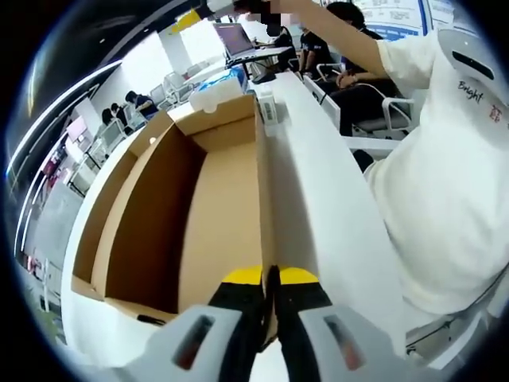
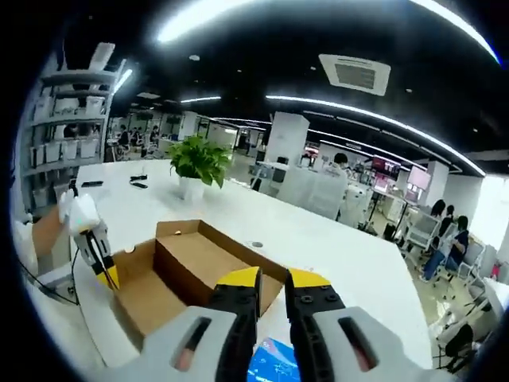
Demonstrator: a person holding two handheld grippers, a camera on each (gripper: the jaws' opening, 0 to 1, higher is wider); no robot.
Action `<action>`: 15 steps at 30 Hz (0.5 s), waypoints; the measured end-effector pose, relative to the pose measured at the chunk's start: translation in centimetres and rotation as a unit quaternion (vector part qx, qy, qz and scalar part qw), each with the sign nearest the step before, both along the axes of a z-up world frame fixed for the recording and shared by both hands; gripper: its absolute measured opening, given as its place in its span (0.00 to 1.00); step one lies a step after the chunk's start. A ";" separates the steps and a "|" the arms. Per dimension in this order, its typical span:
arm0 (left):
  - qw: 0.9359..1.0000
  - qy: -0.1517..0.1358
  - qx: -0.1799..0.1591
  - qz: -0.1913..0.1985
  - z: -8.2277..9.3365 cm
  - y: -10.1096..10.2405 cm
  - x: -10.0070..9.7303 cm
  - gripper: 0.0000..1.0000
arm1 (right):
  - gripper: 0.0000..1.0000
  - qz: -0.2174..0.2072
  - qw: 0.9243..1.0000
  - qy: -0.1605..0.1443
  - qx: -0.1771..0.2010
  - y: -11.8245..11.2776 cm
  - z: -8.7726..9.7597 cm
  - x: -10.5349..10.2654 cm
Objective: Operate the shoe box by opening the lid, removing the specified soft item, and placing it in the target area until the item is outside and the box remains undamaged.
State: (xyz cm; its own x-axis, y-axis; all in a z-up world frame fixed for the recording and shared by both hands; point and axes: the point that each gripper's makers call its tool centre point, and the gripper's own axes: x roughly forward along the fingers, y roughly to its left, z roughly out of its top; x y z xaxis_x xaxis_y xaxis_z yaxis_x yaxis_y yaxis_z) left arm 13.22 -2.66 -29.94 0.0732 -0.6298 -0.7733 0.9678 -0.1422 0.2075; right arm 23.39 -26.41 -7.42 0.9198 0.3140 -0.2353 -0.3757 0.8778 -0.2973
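Two views, taken left to right. In the left gripper view, the open shoe box (image 1: 191,215) lies on the white table (image 1: 334,215), its brown inside bare and its far flap folded outward. The left gripper (image 1: 270,278) has its yellow-tipped jaws closed almost together on the box's near right wall, the thin cardboard edge pinched between them. To the right stands a person in a white shirt (image 1: 445,183), one arm raised, cut off by the picture's edge. Far behind, a laptop (image 1: 235,38) and seated people are small and blurred.

In the right gripper view, the left gripper (image 2: 99,255) shows at the left edge, gripping the box's (image 2: 191,267) wall. A potted plant (image 2: 195,163) stands on the table (image 2: 318,239) beyond the box. The right gripper (image 2: 272,286) hovers above the box, its jaws a narrow gap apart and holding nothing I can make out. Below them lies a blue printed item (image 2: 274,362), partly hidden by the jaws; I cannot tell what it is, or whether it is the soft item.
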 end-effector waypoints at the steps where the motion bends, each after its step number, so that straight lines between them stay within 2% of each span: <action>1: 1.000 0.000 0.000 0.000 0.0 0.0 0.0 0.03 | 0.12 0.002 1.000 0.018 0.002 0.3 0.1 0.3; 3: 1.000 0.003 -0.001 0.002 0.0 0.0 0.1 0.03 | 0.15 0.014 0.999 0.035 0.011 1.0 0.3 1.0; 5: 1.000 0.008 -0.001 0.009 0.0 0.0 0.1 0.03 | 0.25 0.015 0.999 0.035 0.017 1.4 0.8 1.8; 6: 1.000 0.012 0.000 0.011 0.0 0.0 0.2 0.03 | 0.26 0.015 0.999 0.039 0.015 1.6 1.0 1.9; 8: 1.000 0.011 0.000 0.006 0.0 0.0 0.1 0.03 | 0.21 0.015 0.999 0.036 0.017 1.9 1.2 2.0; 9: 1.000 0.012 0.000 0.006 0.0 0.0 0.1 0.03 | 0.21 0.019 0.999 0.035 0.031 2.2 1.4 2.1; 10: 1.000 0.012 0.000 0.006 0.0 0.0 0.1 0.03 | 0.21 0.025 0.997 0.052 0.059 2.8 1.3 2.1; 12: 1.000 0.010 0.000 0.005 0.0 0.0 0.1 0.03 | 0.22 0.018 0.994 0.064 0.082 2.8 1.0 2.5; 13: 1.000 0.009 -0.001 0.004 0.0 0.0 0.1 0.03 | 0.23 0.008 0.993 0.081 0.083 2.8 0.5 3.1; 15: 1.000 0.008 -0.001 0.001 0.0 0.0 0.0 0.02 | 0.31 -0.018 0.995 0.096 0.028 2.2 -0.4 4.2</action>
